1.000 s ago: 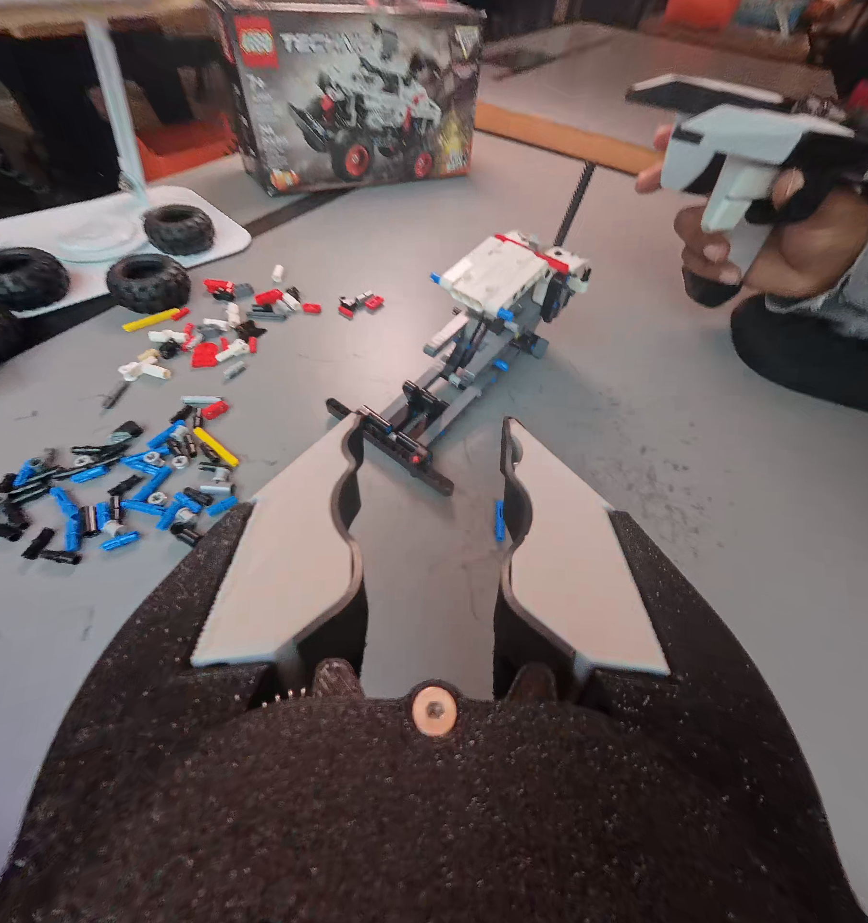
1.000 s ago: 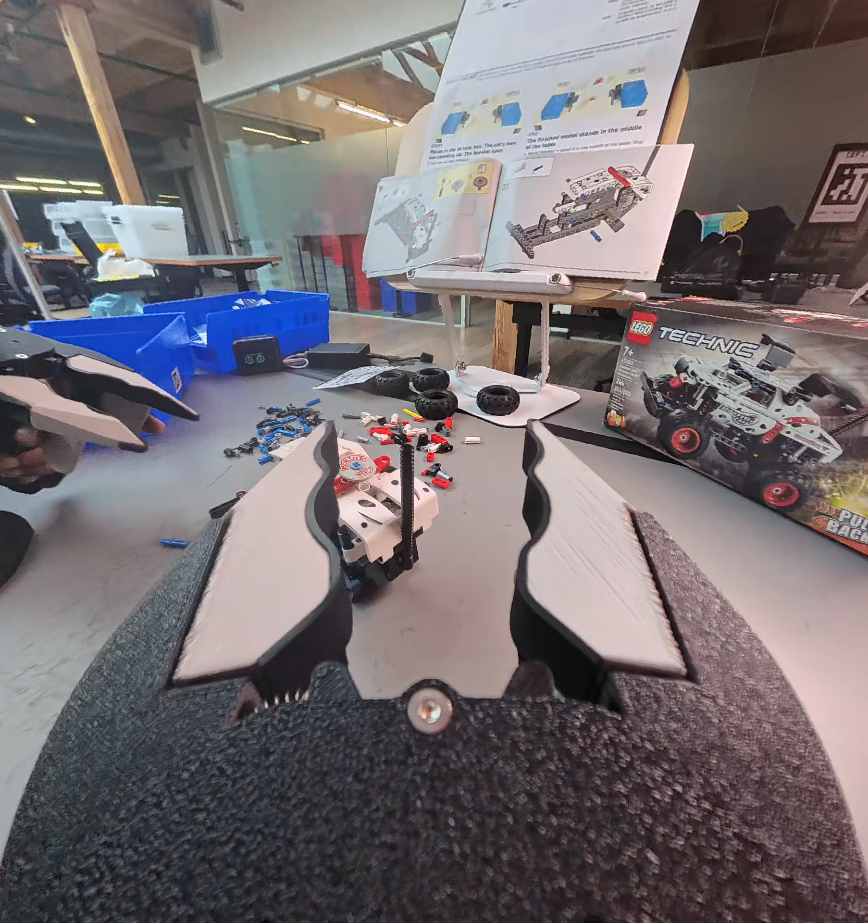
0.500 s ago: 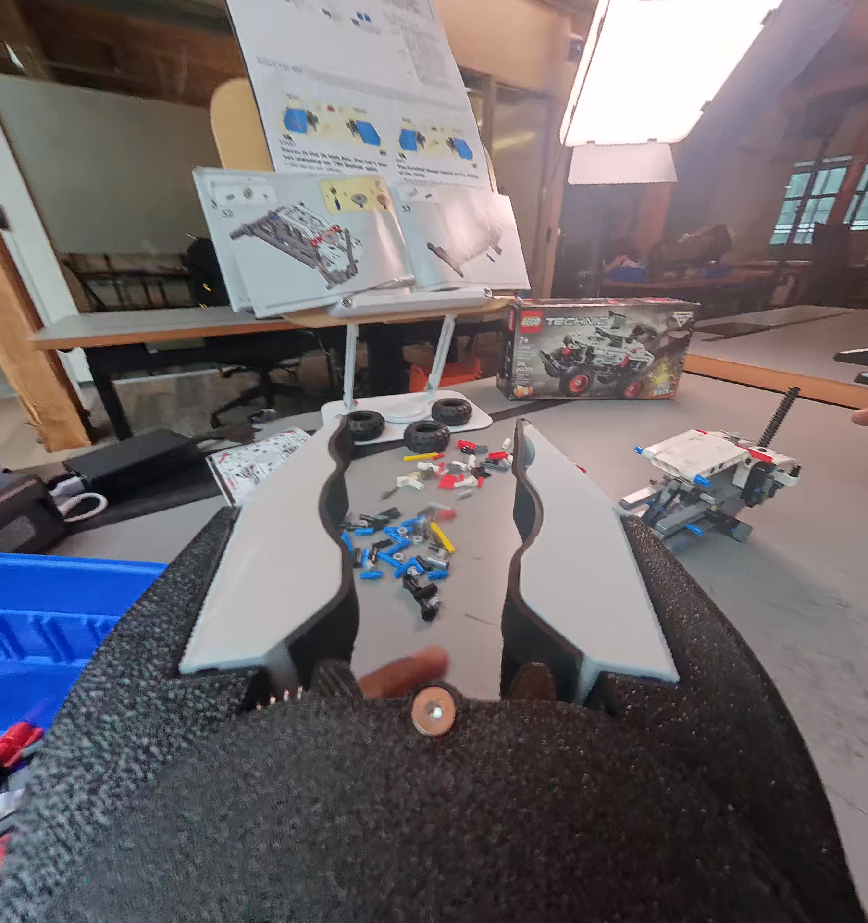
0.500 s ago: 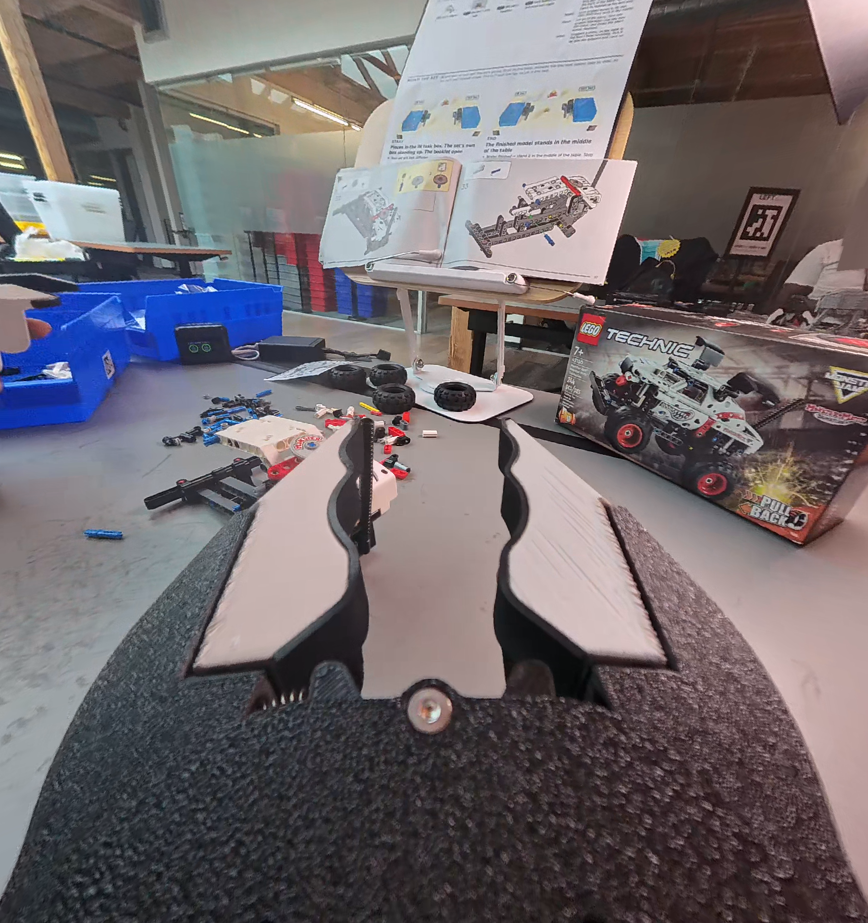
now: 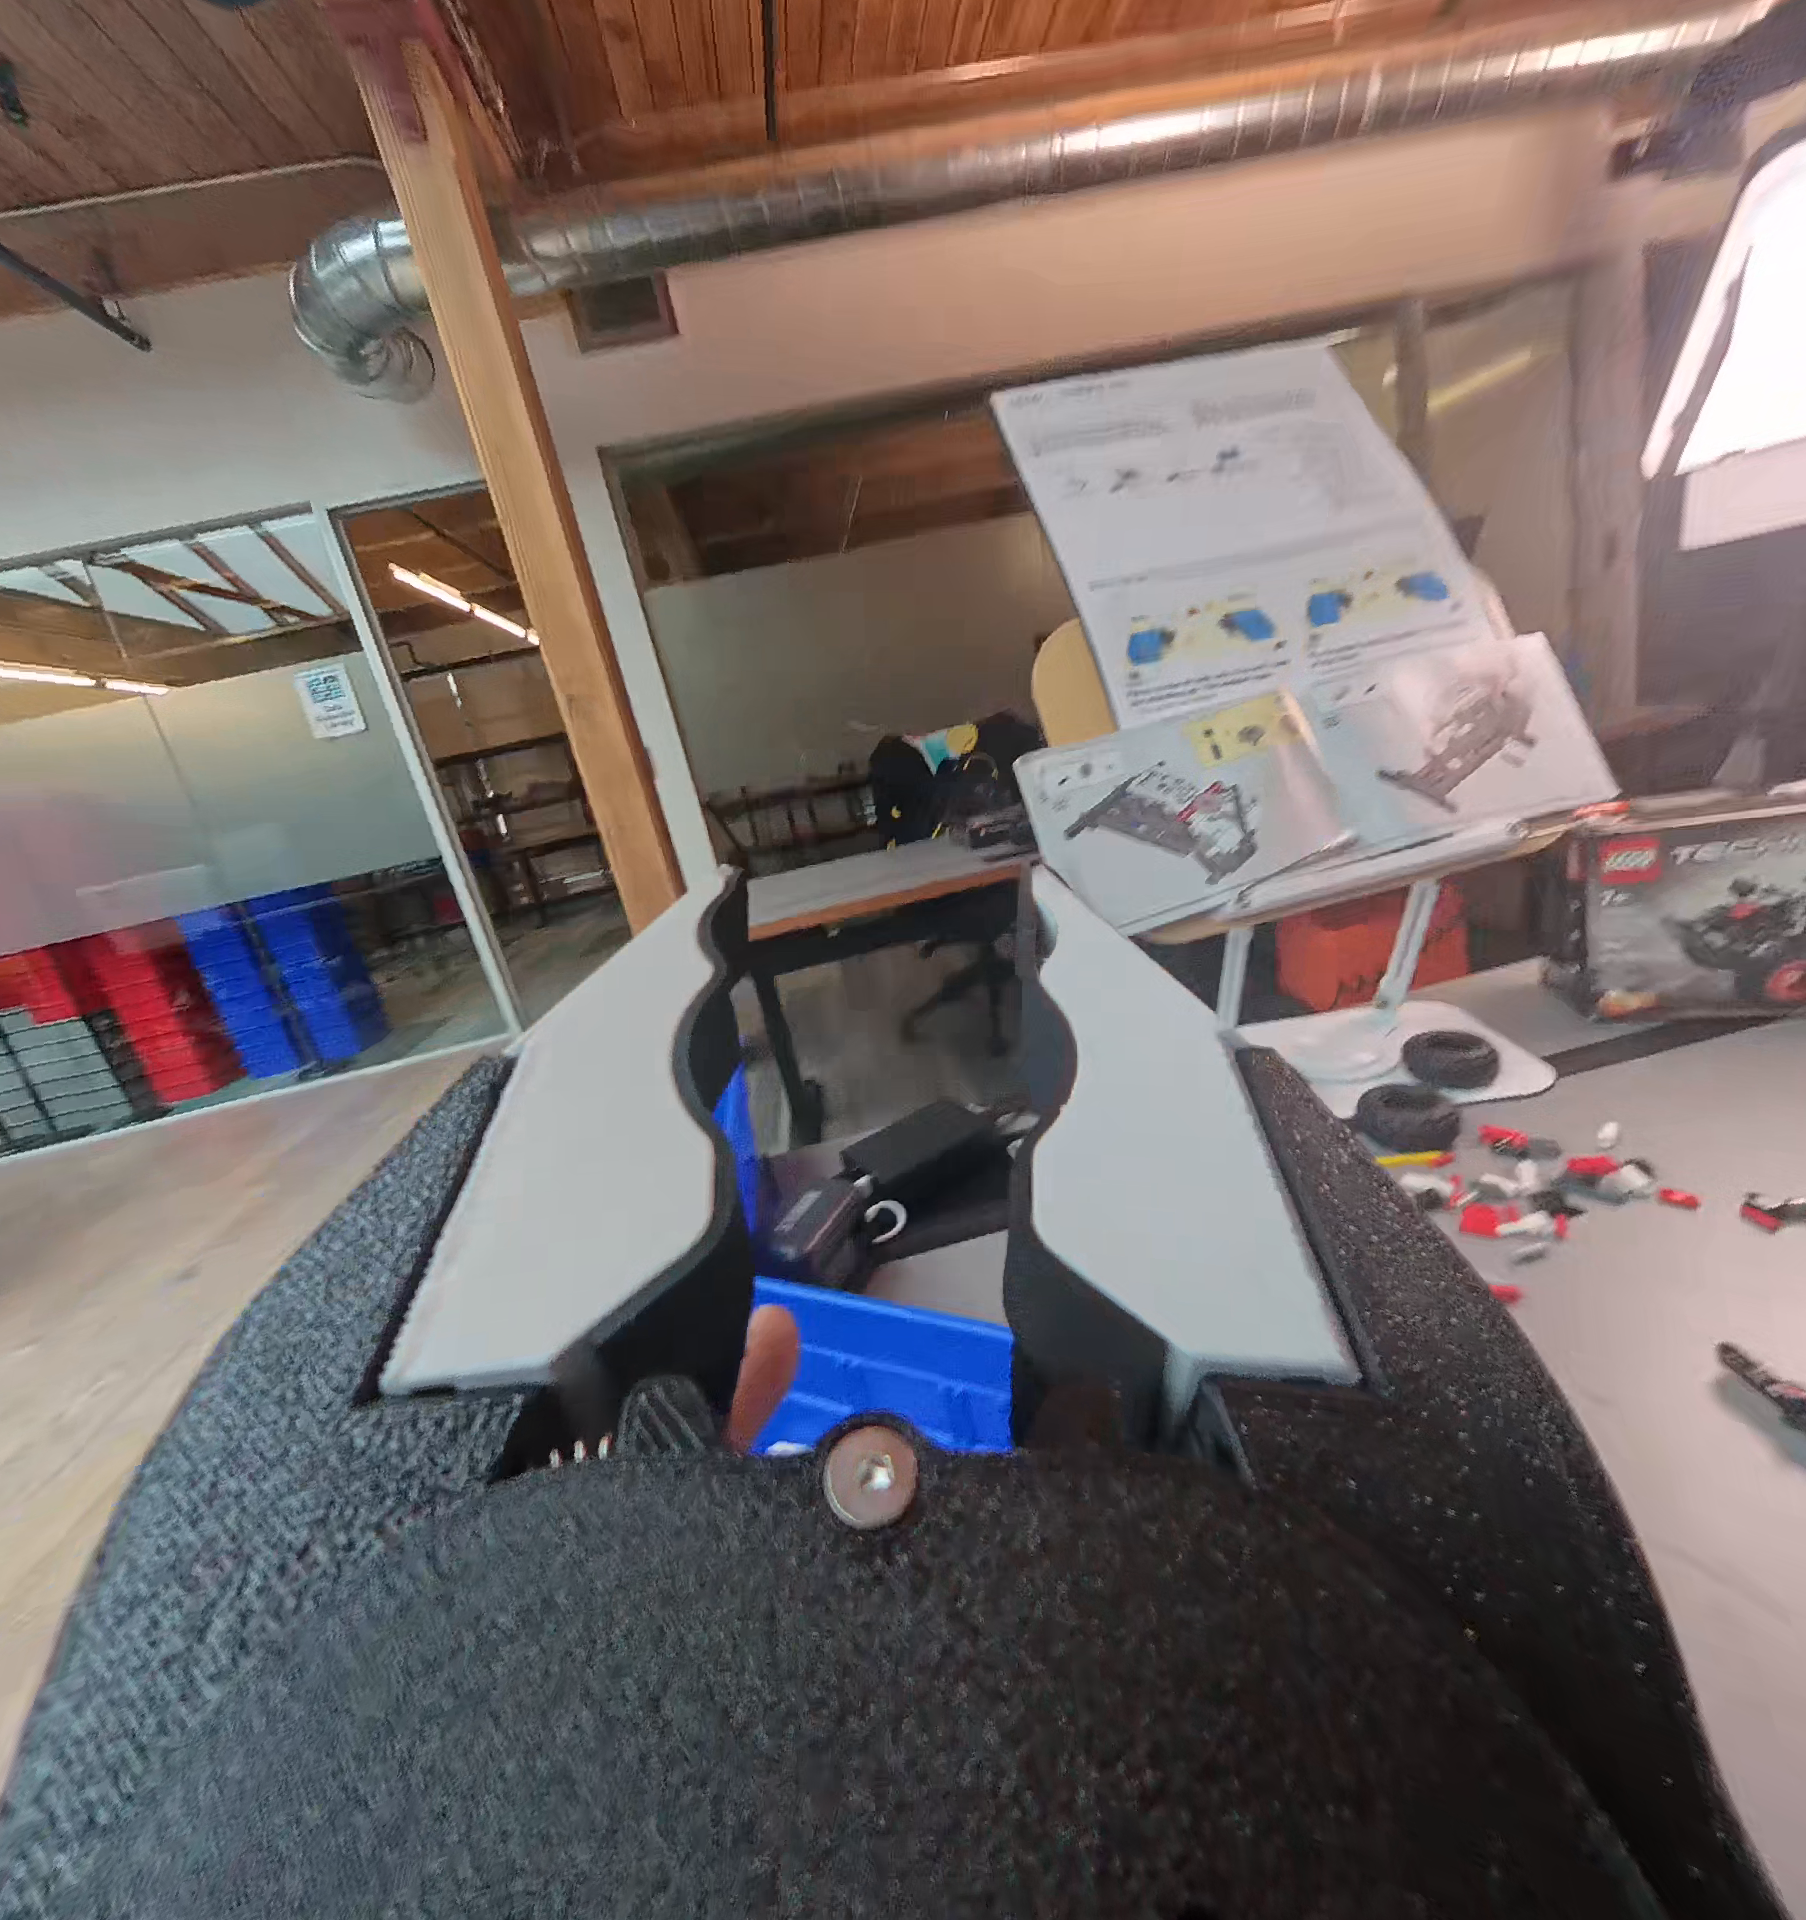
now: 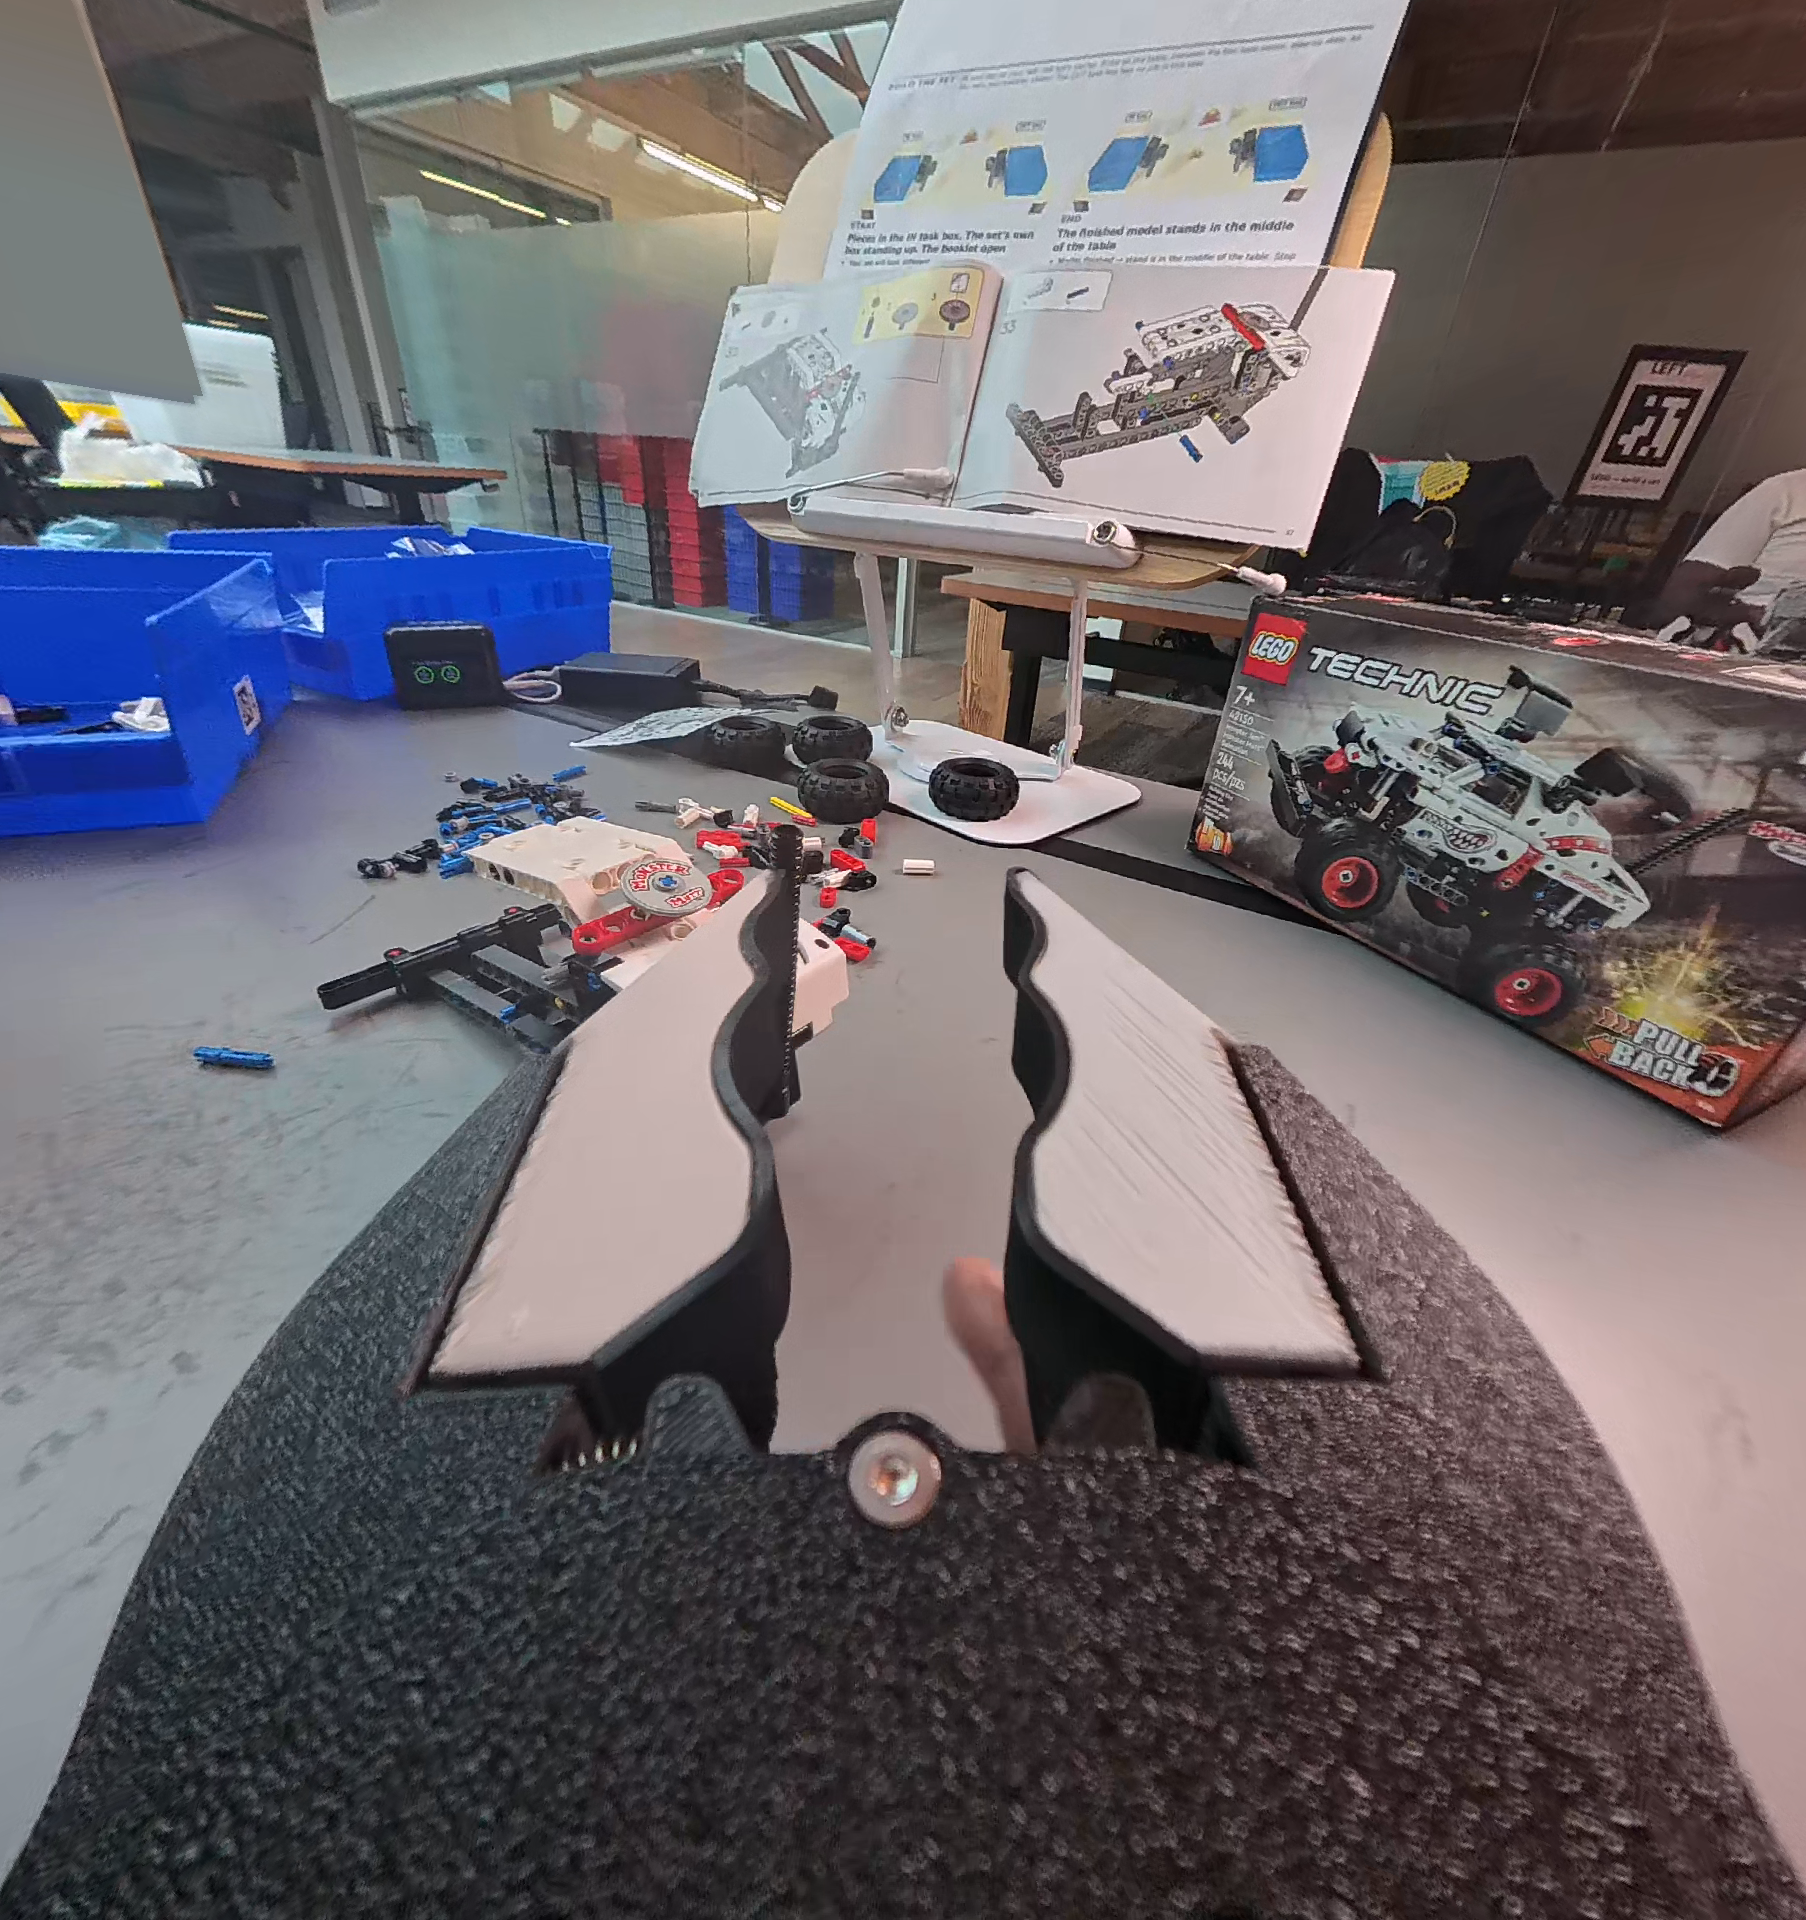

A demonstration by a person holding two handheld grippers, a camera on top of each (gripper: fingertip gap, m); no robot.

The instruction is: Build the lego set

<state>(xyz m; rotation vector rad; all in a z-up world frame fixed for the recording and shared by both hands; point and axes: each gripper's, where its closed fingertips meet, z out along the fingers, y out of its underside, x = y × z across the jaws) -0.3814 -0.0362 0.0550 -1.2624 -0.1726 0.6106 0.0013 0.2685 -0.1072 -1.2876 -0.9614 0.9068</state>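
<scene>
The partly built model (image 6: 525, 935), a black and grey chassis with a white body and a red round sticker piece, lies on the grey table (image 6: 151, 1195) left of my right gripper (image 6: 894, 883). Its upright black toothed bar (image 6: 787, 935) stands just behind the left fingertip. My right gripper is open and empty, low over the table. My left gripper (image 5: 883, 894) is open and empty, raised and pointing past the table's edge over a blue bin (image 5: 878, 1361). One end of the model (image 5: 1803, 1403) shows at that view's right edge. Loose red, white and blue pieces (image 6: 774, 842) lie behind the model.
An instruction booklet (image 6: 1034, 395) stands on a white stand with black tyres (image 6: 842, 784) at its base. The set's box (image 6: 1501, 831) stands at the right. Blue bins (image 6: 99, 686) and a black charger (image 6: 440, 665) are at the left. A blue pin (image 6: 234, 1058) lies alone. Spacing between my two grippers at the tips: around 50 centimetres.
My left gripper has swung up and to the left, away from the model, and now faces the blue bin and the room. My right gripper has shifted a little right of the model. Both stay open.
</scene>
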